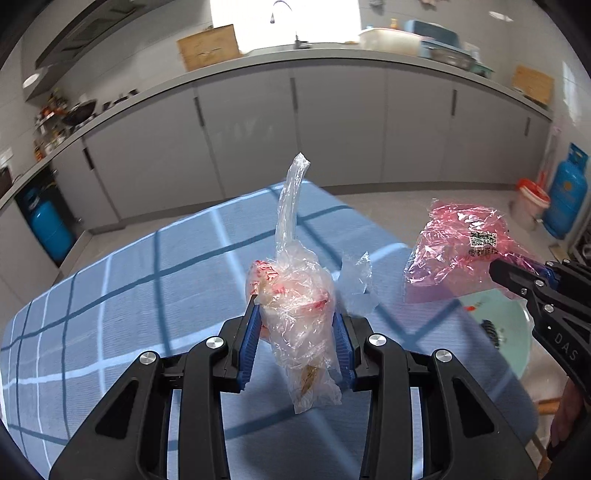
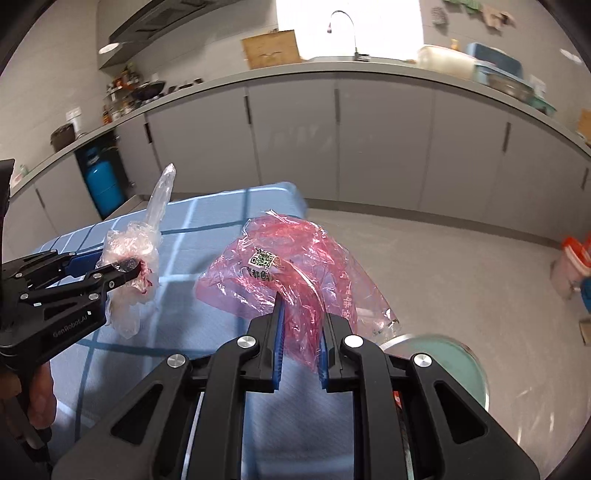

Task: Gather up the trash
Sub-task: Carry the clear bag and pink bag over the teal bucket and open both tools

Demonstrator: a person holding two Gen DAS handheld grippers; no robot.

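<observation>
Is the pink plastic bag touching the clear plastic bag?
Apart. In the left wrist view, blue checked tablecloth shows between the clear plastic bag and the pink plastic bag.

Desk cover: a blue checked cloth (image 1: 129, 280) with pale and dark lines covers the desk.
Plate: a pale green plate (image 1: 513, 332) lies at the desk's right edge.
Cabinets: a long row of grey cabinet doors (image 1: 332, 125) runs under a grey worktop (image 1: 325, 59).
Tap: a curved tap (image 2: 345, 22) stands before a bright window.
Boards: a wooden board (image 1: 208, 46) leans on the worktop left of the tap.
Gas cylinders: one blue gas cylinder (image 1: 48, 229) stands low at the left; another blue cylinder (image 1: 567, 192) stands at the right.
Bucket: a white bucket with an orange rim (image 1: 530, 203) stands on the floor just beside the right cylinder.
Wok: a dark wok (image 2: 149, 88) rests on the worktop at the far left.
</observation>
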